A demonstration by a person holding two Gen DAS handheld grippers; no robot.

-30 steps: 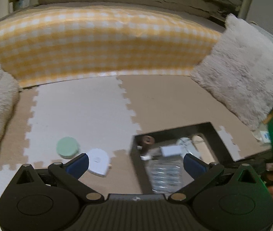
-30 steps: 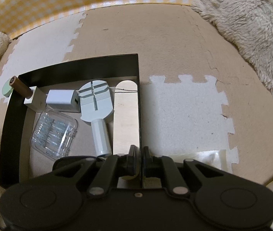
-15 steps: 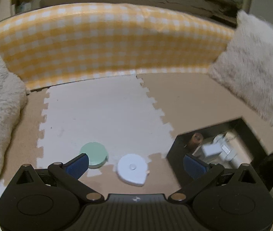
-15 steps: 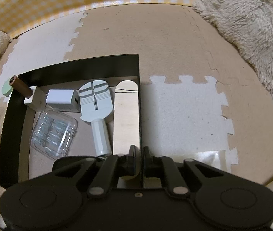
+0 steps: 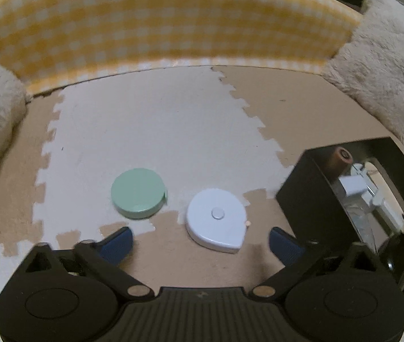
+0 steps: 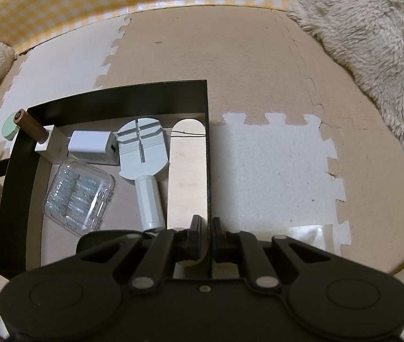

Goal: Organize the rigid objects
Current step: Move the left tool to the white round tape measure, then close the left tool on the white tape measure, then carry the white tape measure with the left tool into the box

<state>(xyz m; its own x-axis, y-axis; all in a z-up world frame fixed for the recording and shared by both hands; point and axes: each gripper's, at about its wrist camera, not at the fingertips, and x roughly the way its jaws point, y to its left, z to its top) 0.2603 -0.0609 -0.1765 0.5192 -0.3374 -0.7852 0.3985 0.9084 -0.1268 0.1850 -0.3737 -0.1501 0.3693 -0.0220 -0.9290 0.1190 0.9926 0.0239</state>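
My left gripper has its jaws wide and closing, the blue pads either side of the white tape measure but not touching it. That tape measure lies flat on the foam mat, with the green round tape just beside it on the left. My right gripper is pinched narrow onto the right wall of the black tray, one finger on each side of it. Inside the tray I see the white charger, the pale watch tool, a clear plastic case and a brown-capped cylinder leaning at the left corner. Fluffy cushions and a yellow checked cloth border the mat.
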